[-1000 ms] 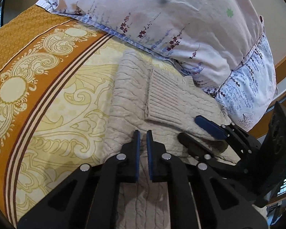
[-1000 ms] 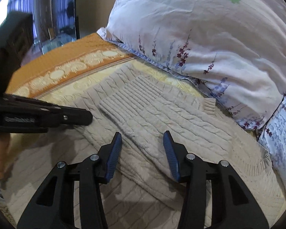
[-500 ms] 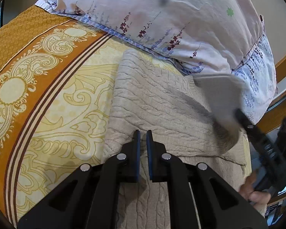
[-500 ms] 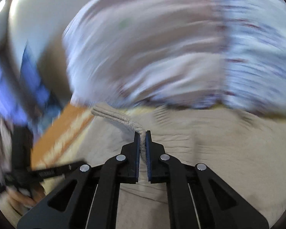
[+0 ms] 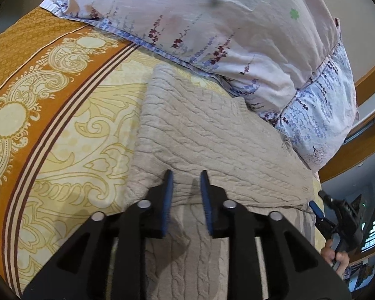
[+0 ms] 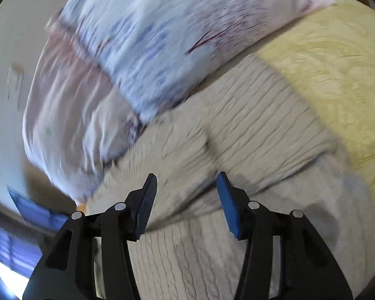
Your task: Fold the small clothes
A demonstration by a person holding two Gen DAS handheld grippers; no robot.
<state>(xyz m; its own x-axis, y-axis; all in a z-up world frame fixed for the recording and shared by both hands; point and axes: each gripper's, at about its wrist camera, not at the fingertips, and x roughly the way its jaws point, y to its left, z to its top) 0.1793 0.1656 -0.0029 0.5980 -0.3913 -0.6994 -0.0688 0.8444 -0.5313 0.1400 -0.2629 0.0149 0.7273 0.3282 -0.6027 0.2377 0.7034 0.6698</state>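
A beige cable-knit sweater (image 5: pixel 207 135) lies on the bed, its upper part folded flat over the lower part. My left gripper (image 5: pixel 186 180) is open just above the fold's near edge, with nothing between its fingers. My right gripper (image 6: pixel 186 182) is open and empty over the sweater (image 6: pixel 250 130), whose ribbed sleeve lies ahead of it; this view is blurred by motion. The right gripper also shows at the right edge of the left wrist view (image 5: pixel 317 210), beside the sweater's right edge.
The sweater lies on a yellow and orange patterned bedspread (image 5: pixel 50 105). A white floral pillow (image 5: pixel 225 25) leans against the sweater's far edge, and a wooden bed frame (image 5: pixel 370 75) runs behind it. Yellow bedspread (image 6: pixel 337 62) lies to the right of the sweater.
The right gripper took the ribbed sleeve, swung it across to the right, and let go. The left gripper has opened. The sleeve no longer lies on the sweater's middle.
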